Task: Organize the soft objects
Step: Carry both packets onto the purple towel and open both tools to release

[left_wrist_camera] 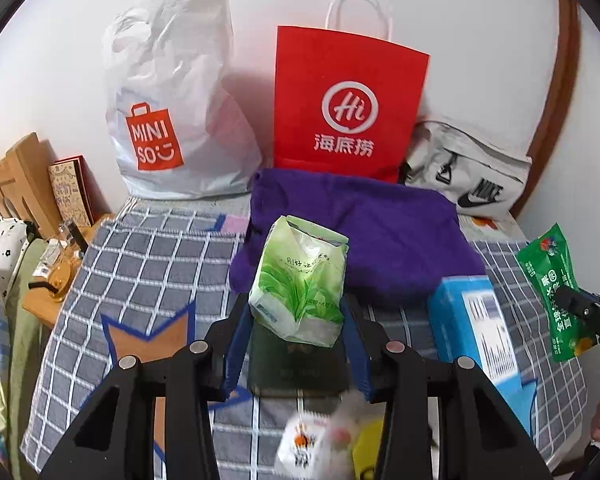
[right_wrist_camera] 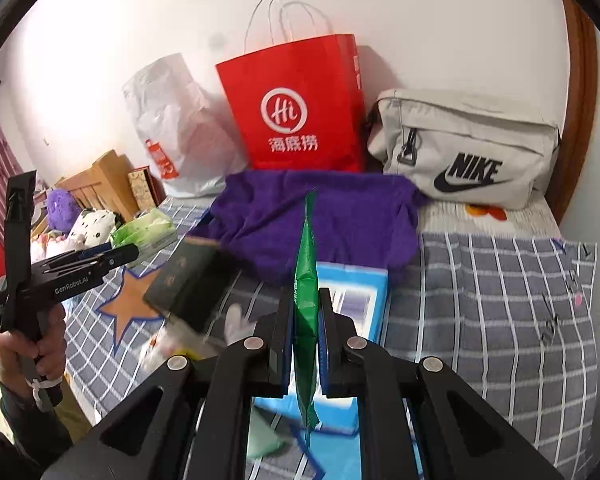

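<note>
The purple towel (left_wrist_camera: pixel 356 236) lies folded on the checked bedcover (left_wrist_camera: pixel 140 256) and serves as the landmark here. In front of it, the left gripper (left_wrist_camera: pixel 298 320) is clamped on a light green tissue pack (left_wrist_camera: pixel 300 284), its blue-padded jaws pressing the pack's lower sides so that the pack stands upright above the bed; in the right wrist view the same pack (right_wrist_camera: pixel 146 232) shows to the left of the towel, with a person's hand (right_wrist_camera: pixel 32 356) around the tool's handle. The right gripper (right_wrist_camera: pixel 306 320) has its jaws drawn narrow on a dark green snack packet (right_wrist_camera: pixel 306 280), pinched edge-on and upright, its top reaching up across the towel's front edge — in the left wrist view this packet (left_wrist_camera: pixel 552 292) hangs to the right of the towel. Just in front of the towel and to its right lies a blue box (left_wrist_camera: pixel 472 328), flat on the bedcover. Behind the towel, against the wall, stand a white plastic shopping bag (left_wrist_camera: pixel 172 96), a red paper bag (left_wrist_camera: pixel 348 104) and, to the right, a grey waist bag (right_wrist_camera: pixel 468 148). A dark booklet (right_wrist_camera: pixel 192 280) lies in front of the towel, to its left, blurred.
</note>
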